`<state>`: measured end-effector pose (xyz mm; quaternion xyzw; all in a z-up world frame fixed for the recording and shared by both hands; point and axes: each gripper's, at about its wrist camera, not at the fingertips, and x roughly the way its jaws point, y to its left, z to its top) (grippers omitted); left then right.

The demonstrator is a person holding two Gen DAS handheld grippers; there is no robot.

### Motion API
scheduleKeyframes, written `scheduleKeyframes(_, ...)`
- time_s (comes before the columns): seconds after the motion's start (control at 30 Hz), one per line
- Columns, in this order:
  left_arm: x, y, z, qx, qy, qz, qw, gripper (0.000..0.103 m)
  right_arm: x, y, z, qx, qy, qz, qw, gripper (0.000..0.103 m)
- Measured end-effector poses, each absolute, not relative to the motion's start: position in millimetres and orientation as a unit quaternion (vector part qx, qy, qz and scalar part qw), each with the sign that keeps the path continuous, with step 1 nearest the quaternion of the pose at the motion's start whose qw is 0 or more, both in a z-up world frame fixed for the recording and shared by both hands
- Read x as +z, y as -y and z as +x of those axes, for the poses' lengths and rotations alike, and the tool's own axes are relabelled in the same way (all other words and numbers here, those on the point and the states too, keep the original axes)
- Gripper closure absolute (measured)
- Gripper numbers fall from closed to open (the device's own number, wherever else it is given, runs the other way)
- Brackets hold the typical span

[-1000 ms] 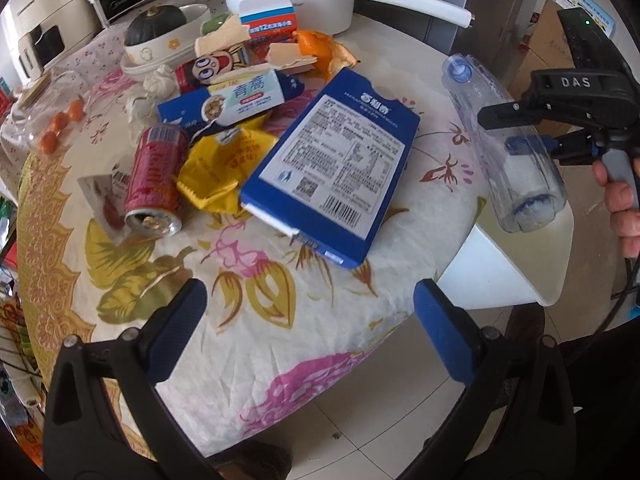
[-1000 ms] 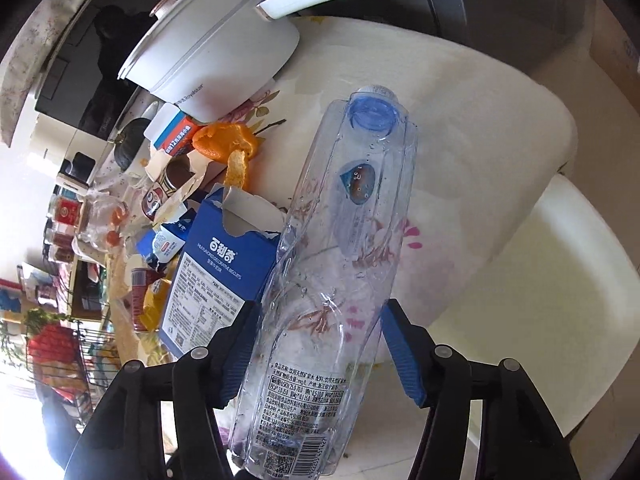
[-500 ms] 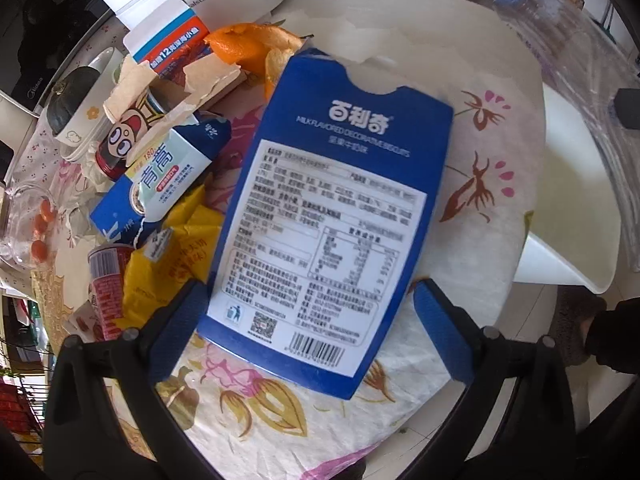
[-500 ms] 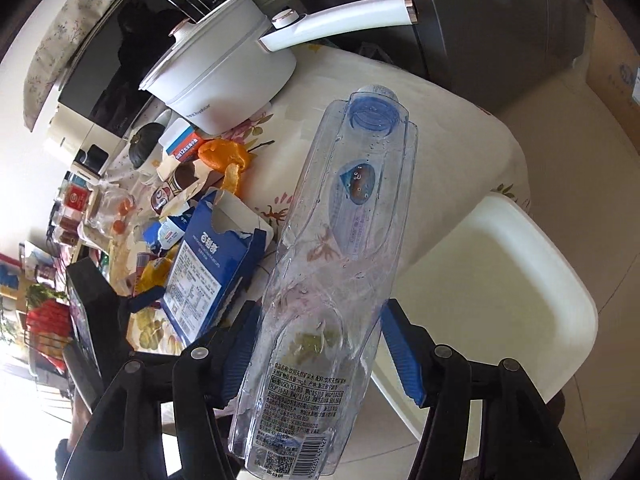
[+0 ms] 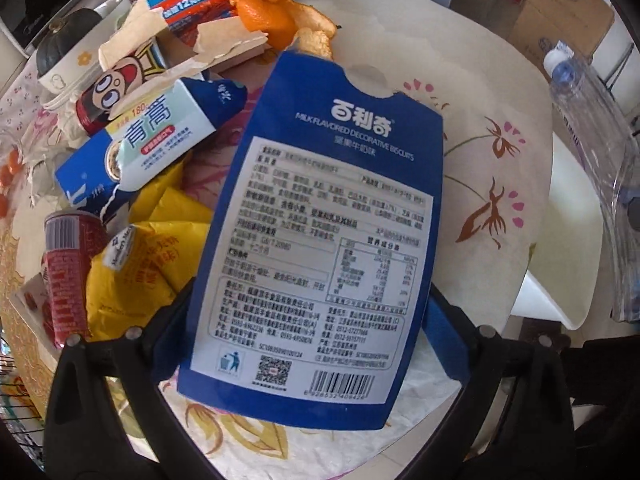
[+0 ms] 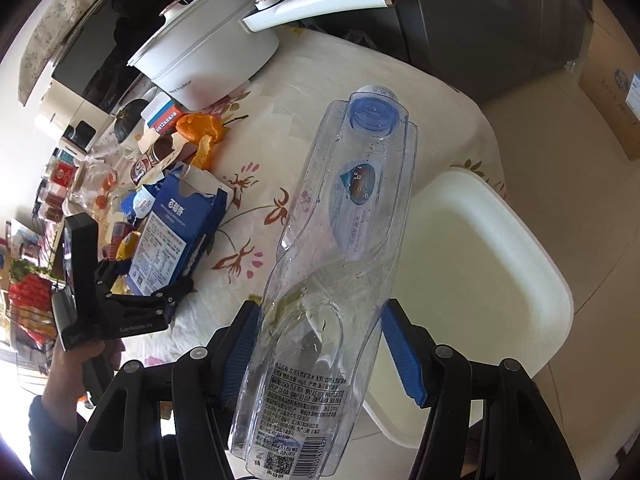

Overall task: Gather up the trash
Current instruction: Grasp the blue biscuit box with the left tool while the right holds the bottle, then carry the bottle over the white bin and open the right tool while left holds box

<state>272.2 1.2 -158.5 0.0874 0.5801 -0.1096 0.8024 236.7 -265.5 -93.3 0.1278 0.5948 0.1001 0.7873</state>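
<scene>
Between the spread blue pads of the left gripper (image 5: 308, 332), which stands open with no grip, lies the lower half of the blue biscuit box (image 5: 320, 240) on the worktop (image 5: 492, 92), printed "MILK FLAVORED DECORATIVE BISCUITS". A second ago the box lay well ahead of those pads; the gripper has since come down around it. The right gripper (image 6: 320, 360) stays clamped on the clear plastic bottle (image 6: 340, 248), cap pointing away.
</scene>
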Motion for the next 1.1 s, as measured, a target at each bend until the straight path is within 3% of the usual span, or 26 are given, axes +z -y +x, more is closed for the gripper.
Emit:
scheduleKeyframes(0.37, -129.0, -57.3, 229.1, -0.105, -0.509, -0.098, 0.848, 0.008, -77.2, 276.0, 225.7, 0.103, -0.574, 0.124, 0.803, 0.039)
scheduleKeyframes(0.63, -107.3, -71.6, 190.1, -0.121, -0.479, -0.119, 0.861, 0.011, -69.0, 283.6, 207.1, 0.105, -0.563, 0.121, 0.811, 0.039)
scheduleKeyframes(1.1, -81.5, -3.4, 153.2, -0.21, -0.471, -0.138, 0.846, 0.011, -93.3, 328.6, 176.6, 0.056, -0.587, 0.134, 0.797, 0.037)
